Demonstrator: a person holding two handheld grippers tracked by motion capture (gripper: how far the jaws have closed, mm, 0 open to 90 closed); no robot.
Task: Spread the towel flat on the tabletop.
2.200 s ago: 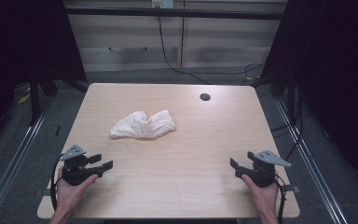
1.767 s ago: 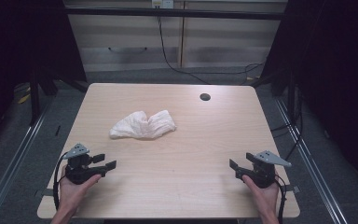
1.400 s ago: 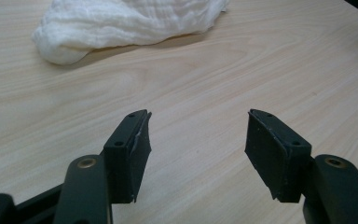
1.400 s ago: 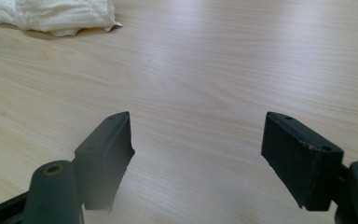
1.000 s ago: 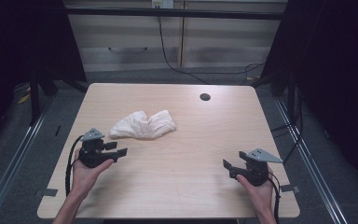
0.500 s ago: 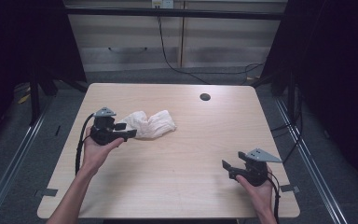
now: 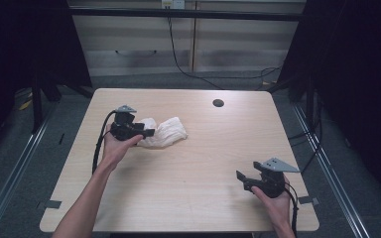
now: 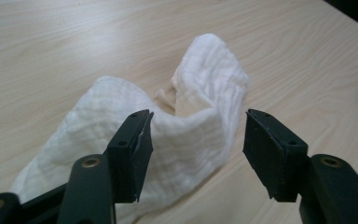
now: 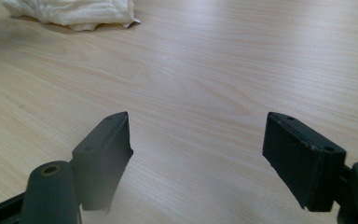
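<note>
One cloth (image 7: 162,132): white, crinkled gauze weave, bunched into a soft lump with a raised fold, lying on the table (image 7: 203,198) at about 10 o'clock from centre. One table: pale wood-grain top, rounded corners, one small dark round hole (image 7: 218,103) near 1 o'clock. Two grippers, black with flat rectangular pads. Left gripper (image 8: 196,144) sits over the cloth's near end, jaws spread and just been widening, cloth between them, not pinched. Right gripper (image 9: 198,158) at 4 o'clock, jaws spread wide over bare wood, grasping nothing.
</note>
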